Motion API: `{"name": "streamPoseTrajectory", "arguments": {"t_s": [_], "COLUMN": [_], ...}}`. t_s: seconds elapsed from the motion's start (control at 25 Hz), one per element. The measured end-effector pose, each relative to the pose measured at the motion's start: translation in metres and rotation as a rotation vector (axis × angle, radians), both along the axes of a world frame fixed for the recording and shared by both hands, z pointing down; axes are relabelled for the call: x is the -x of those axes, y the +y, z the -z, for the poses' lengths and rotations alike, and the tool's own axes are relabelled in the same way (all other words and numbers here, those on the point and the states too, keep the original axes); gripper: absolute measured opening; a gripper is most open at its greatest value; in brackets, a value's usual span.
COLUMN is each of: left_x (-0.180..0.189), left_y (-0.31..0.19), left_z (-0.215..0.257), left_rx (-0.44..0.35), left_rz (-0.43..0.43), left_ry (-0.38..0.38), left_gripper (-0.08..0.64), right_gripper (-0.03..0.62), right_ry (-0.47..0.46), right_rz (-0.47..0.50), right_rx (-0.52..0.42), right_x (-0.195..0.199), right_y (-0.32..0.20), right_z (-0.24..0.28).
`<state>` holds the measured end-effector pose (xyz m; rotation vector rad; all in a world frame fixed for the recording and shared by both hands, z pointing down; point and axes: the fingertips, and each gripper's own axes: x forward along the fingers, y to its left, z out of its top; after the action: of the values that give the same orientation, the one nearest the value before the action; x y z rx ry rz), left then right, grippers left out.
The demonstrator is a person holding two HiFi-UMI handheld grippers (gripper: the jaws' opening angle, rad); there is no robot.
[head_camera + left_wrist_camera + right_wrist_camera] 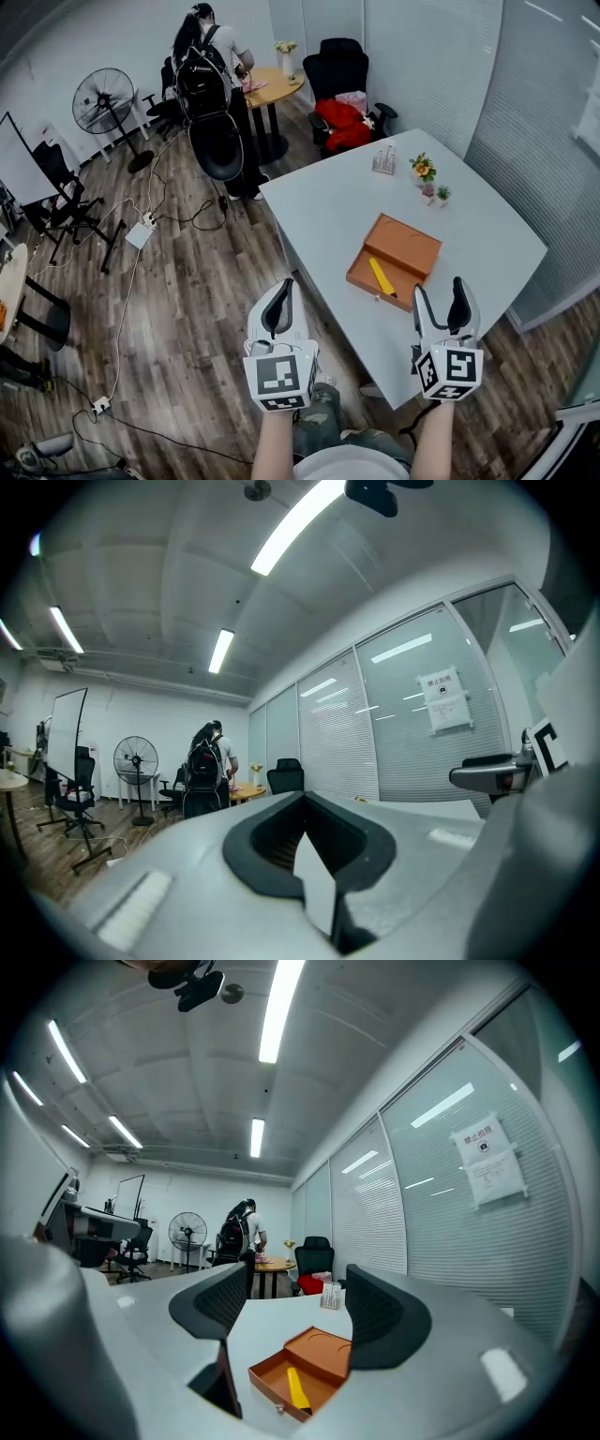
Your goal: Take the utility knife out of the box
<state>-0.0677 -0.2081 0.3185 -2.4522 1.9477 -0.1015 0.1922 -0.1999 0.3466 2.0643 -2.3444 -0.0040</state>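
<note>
An open orange box (pixel 405 246) lies on the grey table (pixel 323 202), its lid folded flat behind the tray. The yellow utility knife (pixel 382 277) rests inside the tray. My right gripper (pixel 440 292) hovers just in front of the box near the table's front edge, open, with nothing between its fingers. In the right gripper view the box (pixel 323 1354) and the knife (pixel 297 1389) show between that gripper's (pixel 300 1314) spread jaws. My left gripper (pixel 279 298) hangs left of the table, over the floor, shut and empty; in its own view the left gripper (pixel 302 806) has its jaws closed together.
Two small flower pots (pixel 427 175) and a card holder (pixel 383 159) stand at the table's far side. A person with a backpack (pixel 206 70) stands by a round wooden table (pixel 274 89). A fan (pixel 103 101), black chairs (pixel 339 70) and floor cables (pixel 141 230) lie beyond.
</note>
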Motion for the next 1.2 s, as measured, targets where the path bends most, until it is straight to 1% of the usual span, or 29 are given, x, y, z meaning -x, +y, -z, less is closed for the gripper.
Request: {"name": "streamPoseTrajectory", "arguments": {"t_s": [0.32, 0.56, 0.68, 0.84, 1.0, 1.2], "left_x": [0.010, 0.016, 0.019, 0.020, 0.021, 0.015], "left_y": [-0.084, -0.132, -0.149, -0.166, -0.177, -0.184], "left_z": [-0.004, -0.017, -0.019, -0.031, -0.047, -0.064], "left_rx": [0.002, 0.028, 0.028, 0.053, 0.091, 0.133], "left_rz": [-0.078, -0.113, -0.129, -0.141, -0.137, -0.118], "left_ry": [-0.007, -0.006, -0.006, 0.001, 0.008, 0.010], "left_gripper": [0.000, 0.000, 0.000, 0.000, 0.000, 0.000], "right_gripper": [0.348, 0.337, 0.331, 0.307, 0.299, 0.281], "right_ry": [0.016, 0.025, 0.022, 0.026, 0.026, 0.045], "right_rz": [-0.081, -0.129, -0.143, -0.142, -0.126, -0.083], "right_rx": [0.032, 0.070, 0.084, 0.107, 0.132, 0.198], "right_x": [0.006, 0.002, 0.001, 0.000, -0.001, -0.006], "right_y": [-0.065, -0.104, -0.117, -0.129, -0.138, -0.149], "right_z": [-0.003, -0.016, -0.019, -0.028, -0.038, -0.056]}}
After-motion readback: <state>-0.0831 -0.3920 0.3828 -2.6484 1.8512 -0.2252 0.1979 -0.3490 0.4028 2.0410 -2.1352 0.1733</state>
